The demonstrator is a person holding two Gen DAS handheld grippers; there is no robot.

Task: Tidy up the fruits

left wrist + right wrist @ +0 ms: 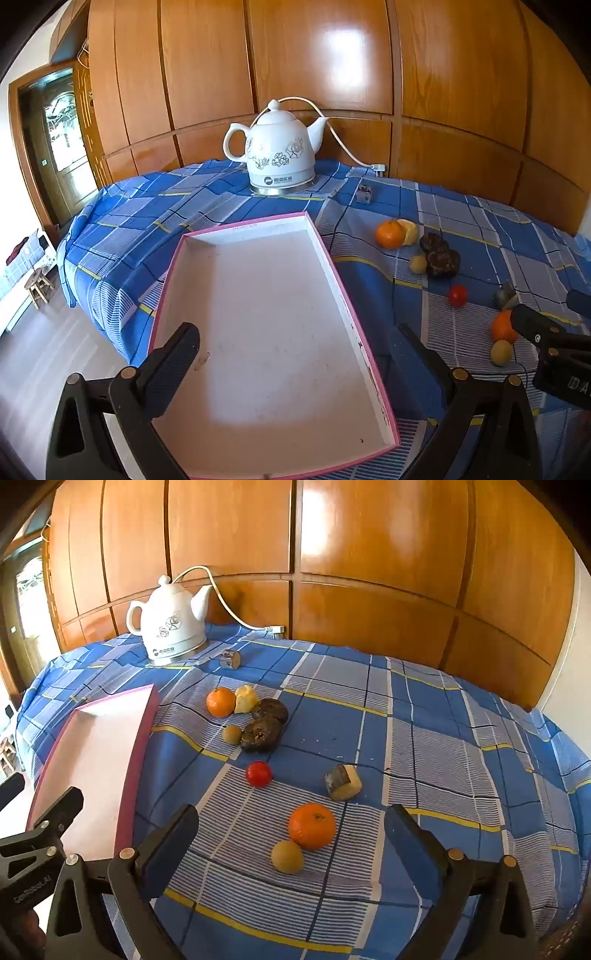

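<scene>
Right hand-held gripper (291, 853) jaws spread wide, nothing between the pads, tilted down over the checked bench cloth (443, 738). Just ahead of it, between the jaws' line: an orange (312, 826) touching a small tan round fruit (287, 856). Further out a red tomato (258, 774), and to its right a cut chunk with a dark rind (343, 782). Beyond that a cluster: second orange (220, 701), a yellow peeled piece (245, 698), two dark lumpy fruits (264, 723), another small tan fruit (232, 734).

Left hand-held gripper (295, 369) also wide open and empty, hovering over the pink-edged tray (255, 227), which holds nothing yet.

Looks like the very start: no fruit moved. Next move likely calls for the right jaws to drop around the near orange without knocking its tan neighbour.

Plenty of open cloth on the right; the tray's raised wall sits close on the left. White kettle (170, 622) and its cord (225, 602) are well apart at the back.
</scene>
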